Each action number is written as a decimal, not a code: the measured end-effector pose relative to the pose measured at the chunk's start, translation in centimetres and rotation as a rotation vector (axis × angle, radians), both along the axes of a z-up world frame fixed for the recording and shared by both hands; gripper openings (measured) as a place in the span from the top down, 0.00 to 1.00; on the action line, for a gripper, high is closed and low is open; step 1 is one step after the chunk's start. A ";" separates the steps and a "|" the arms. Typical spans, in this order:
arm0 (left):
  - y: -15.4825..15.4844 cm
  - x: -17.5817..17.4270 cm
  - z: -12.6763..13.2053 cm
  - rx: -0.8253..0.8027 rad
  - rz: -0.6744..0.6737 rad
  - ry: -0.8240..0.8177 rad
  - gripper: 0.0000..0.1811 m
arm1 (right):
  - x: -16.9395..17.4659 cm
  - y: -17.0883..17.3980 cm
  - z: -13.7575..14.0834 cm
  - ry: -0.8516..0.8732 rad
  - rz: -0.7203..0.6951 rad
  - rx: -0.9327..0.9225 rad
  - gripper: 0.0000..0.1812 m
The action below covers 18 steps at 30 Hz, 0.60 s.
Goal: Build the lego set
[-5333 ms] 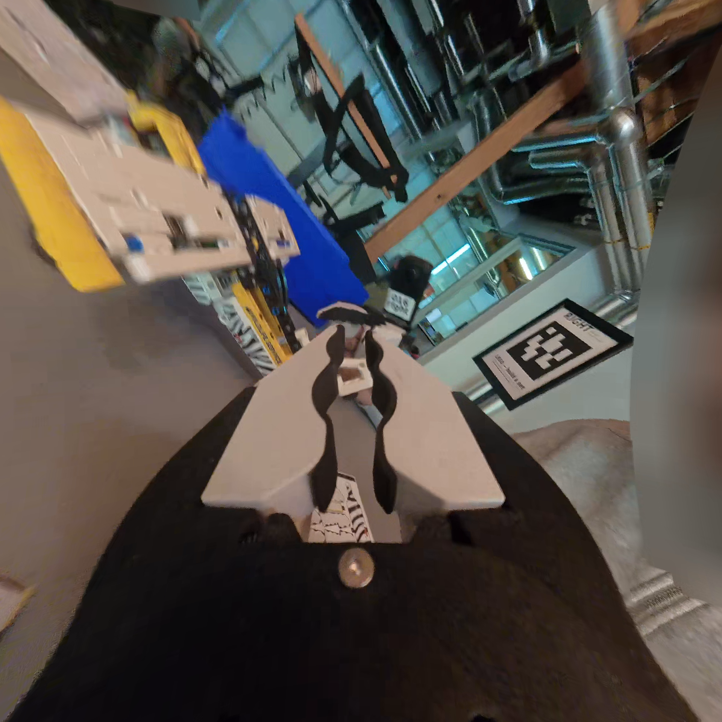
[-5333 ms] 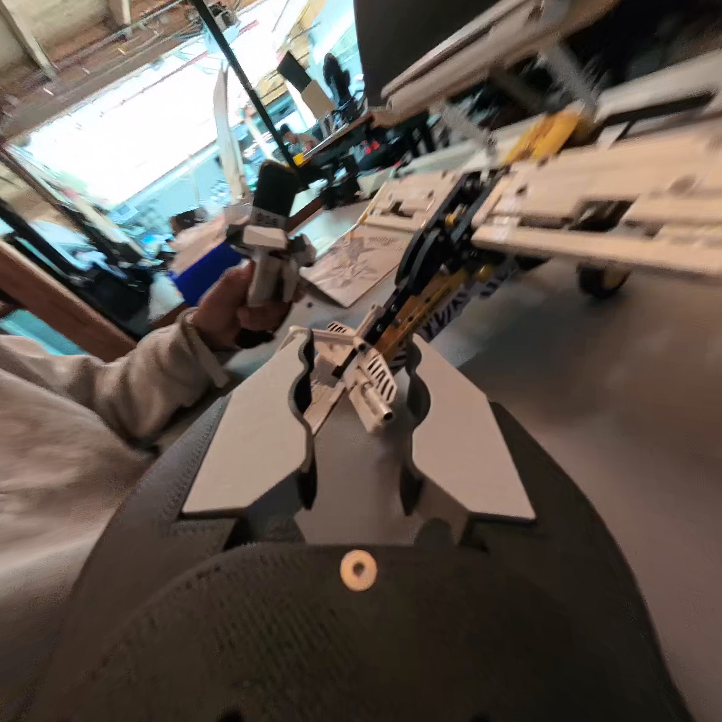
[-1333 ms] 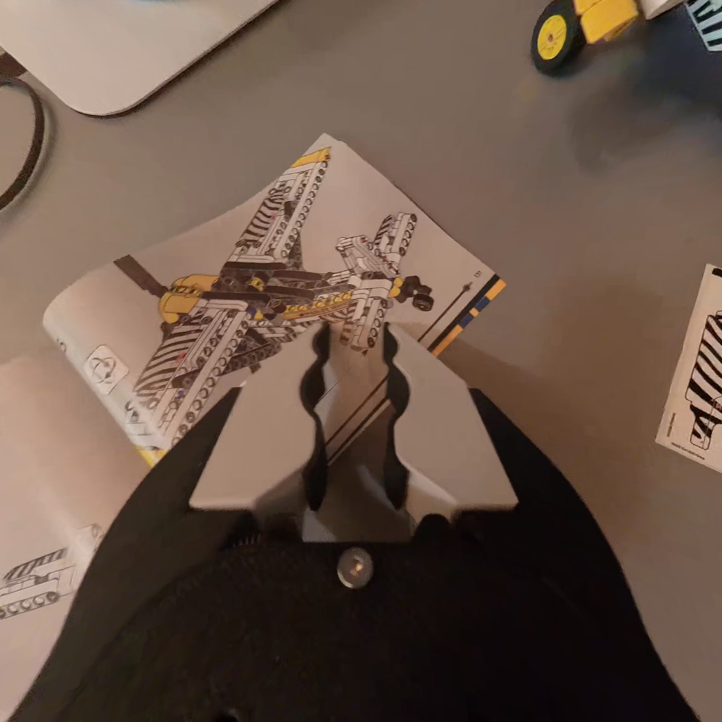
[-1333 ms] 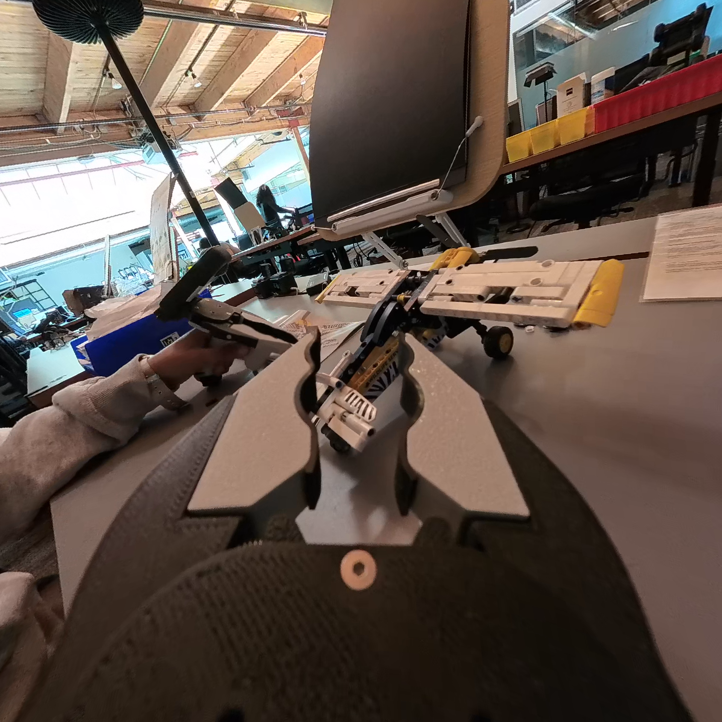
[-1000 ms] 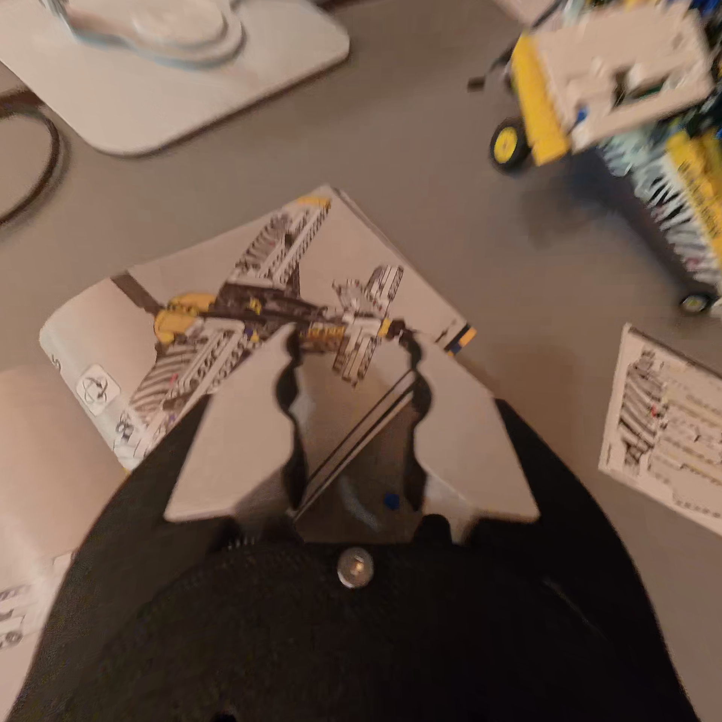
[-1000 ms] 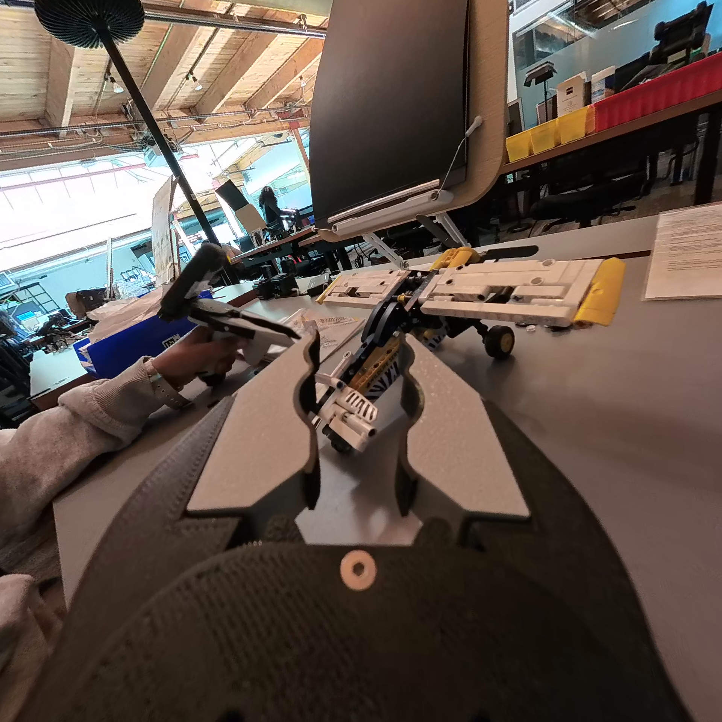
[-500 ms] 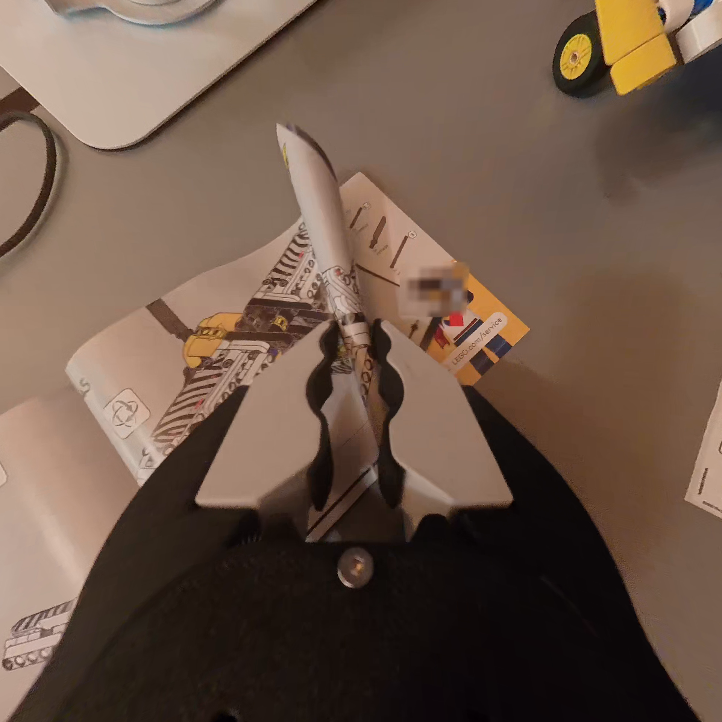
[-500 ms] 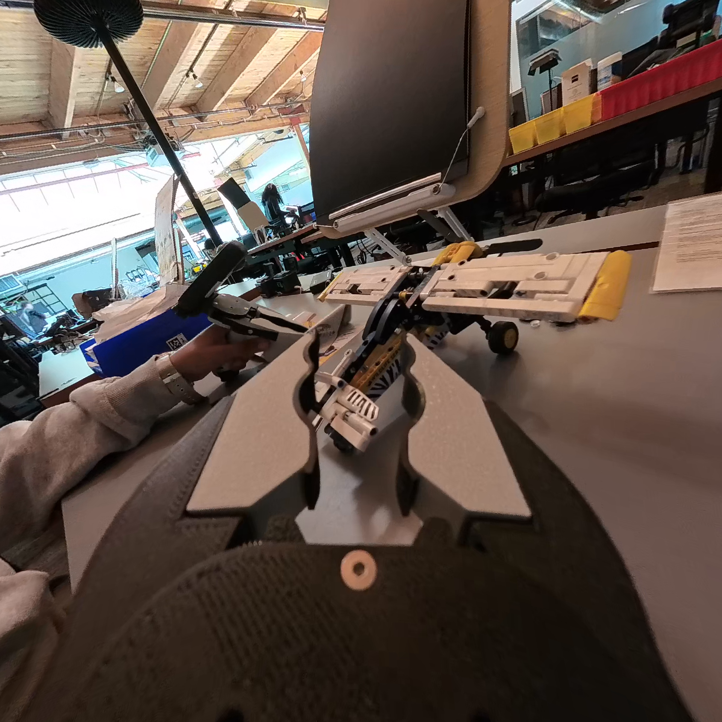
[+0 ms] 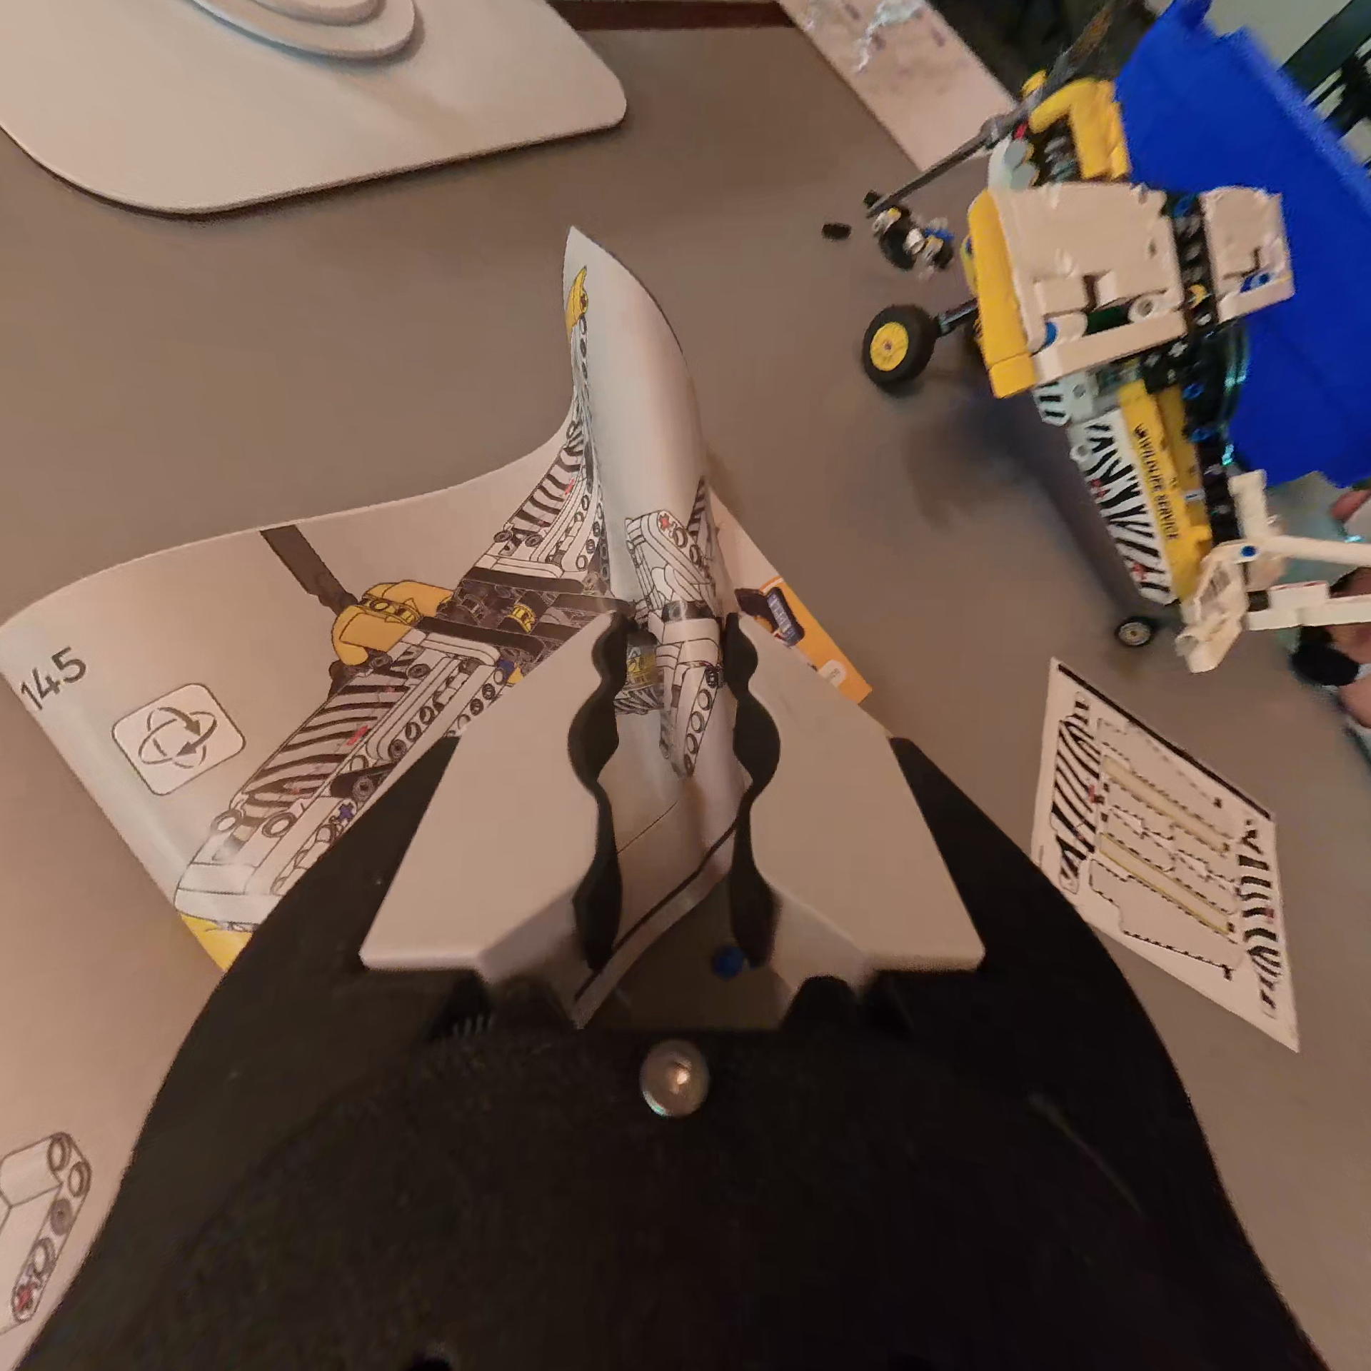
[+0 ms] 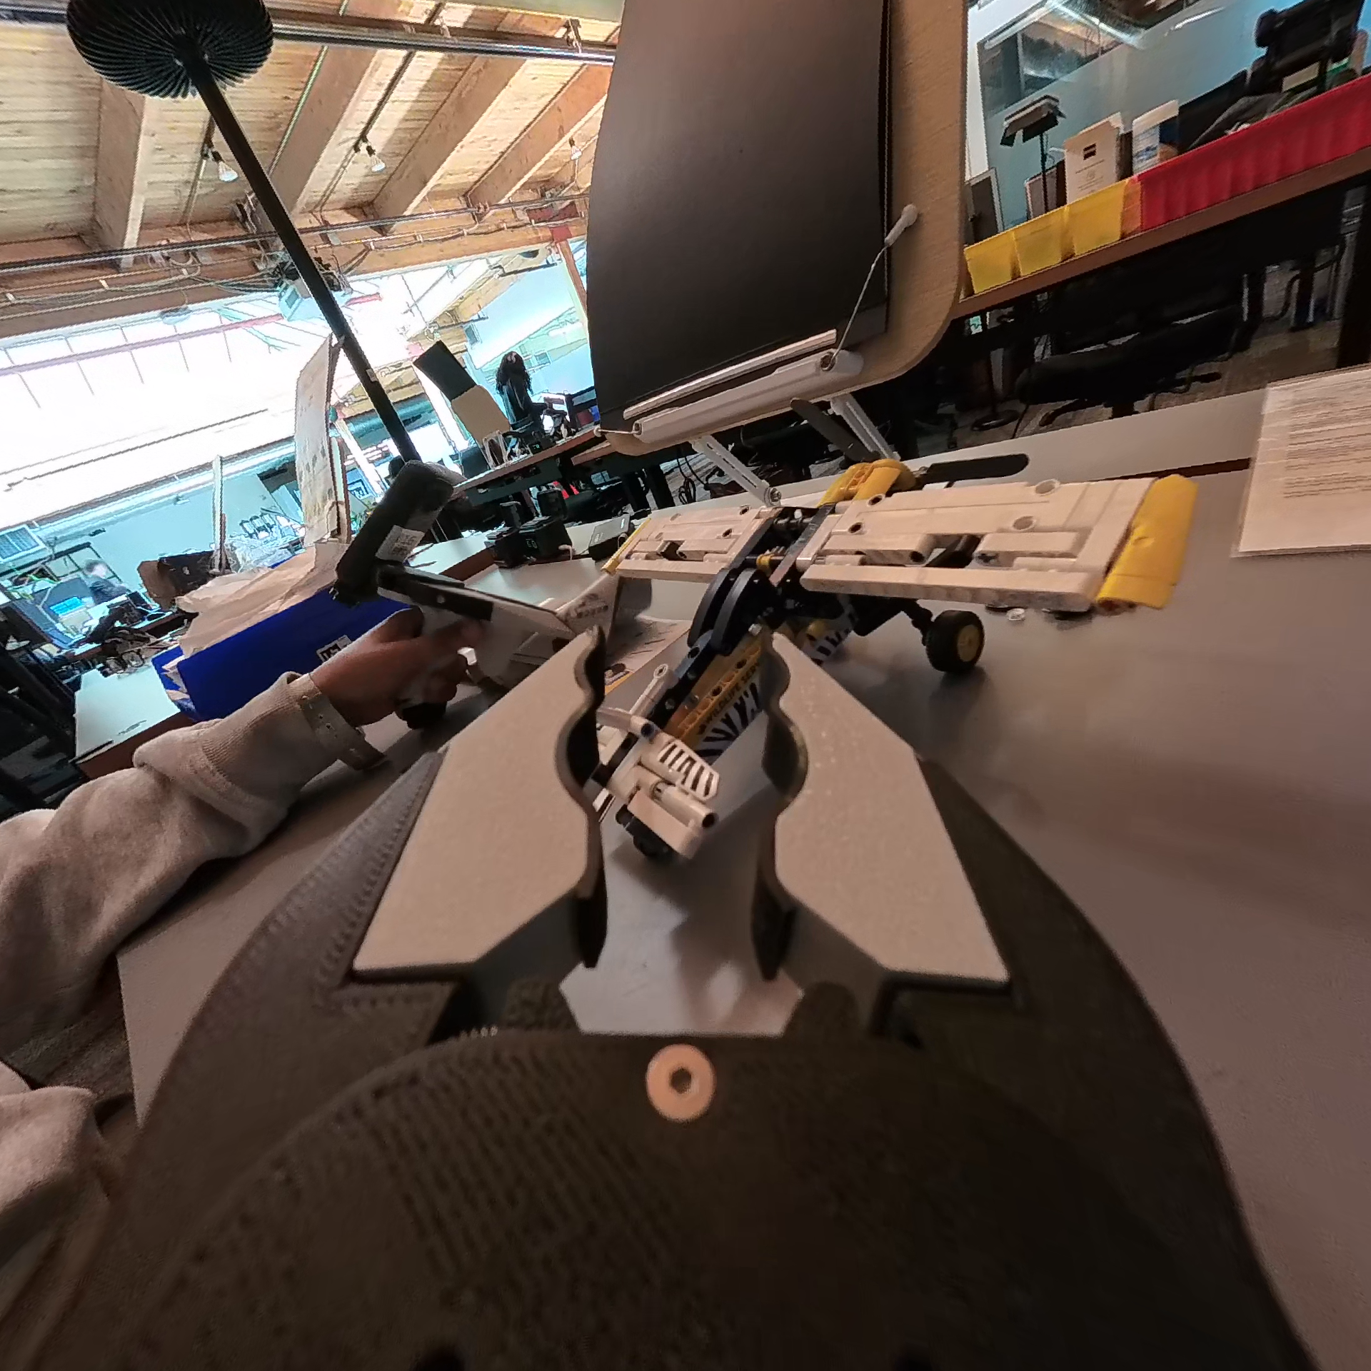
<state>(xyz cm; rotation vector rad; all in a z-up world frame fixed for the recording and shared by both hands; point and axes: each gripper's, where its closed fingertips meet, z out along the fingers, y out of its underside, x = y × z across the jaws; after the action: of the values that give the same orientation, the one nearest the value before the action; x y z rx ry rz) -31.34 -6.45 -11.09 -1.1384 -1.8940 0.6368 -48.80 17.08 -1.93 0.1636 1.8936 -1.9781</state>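
Observation:
The lego plane (image 10: 890, 534) stands on the grey table, with white wings, yellow tips and a zebra-striped body. My right gripper (image 10: 684, 653) is open. Its fingers stand either side of the plane's white tail (image 10: 660, 786) without touching it. The plane also shows in the left wrist view (image 9: 1098, 297) at the upper right. My left gripper (image 9: 674, 630) is open over the instruction booklet (image 9: 334, 668). One curled page (image 9: 623, 386) rises between its fingers. A small blue pin (image 9: 723, 962) lies under the gripper.
A sticker sheet (image 9: 1165, 838) lies right of the booklet. A blue bin (image 9: 1261, 222) stands behind the plane. A monitor stand base (image 9: 297, 96) is at the far left. Small loose parts (image 9: 905, 237) lie near the plane's nose. A monitor (image 10: 742, 208) and a paper sheet (image 10: 1313, 460) are behind the plane. About 30 centimeters separates my left fingertips from my right. The small blue pin (image 9: 723, 962) is closer to my left gripper, around 9 centimeters from its tips; the right tips are 35 centimeters off.
My left gripper's jaws have widened; the page pinched half a second ago now stands curled loosely between them. The left view has swung to show the plane. My right gripper has hardly moved.

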 end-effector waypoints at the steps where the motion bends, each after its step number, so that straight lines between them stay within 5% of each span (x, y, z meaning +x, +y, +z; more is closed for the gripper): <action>1: 0.0 0.0 0.2 0.006 -0.003 0.013 0.83 | 0.0 0.0 0.0 0.000 0.000 0.000 0.78; 10: 0.3 0.0 1.6 0.059 -0.024 0.106 0.79 | 0.0 0.0 0.0 -0.001 0.002 -0.002 0.78; 18: -2.4 2.7 4.3 0.041 0.056 0.194 0.93 | 0.0 0.1 0.1 -0.003 -0.001 -0.006 0.78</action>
<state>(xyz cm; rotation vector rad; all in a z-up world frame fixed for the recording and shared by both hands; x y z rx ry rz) -28.66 -8.82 -6.79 -0.9643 -1.7696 0.7101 -48.84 17.13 -1.85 0.1659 1.8857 -1.9823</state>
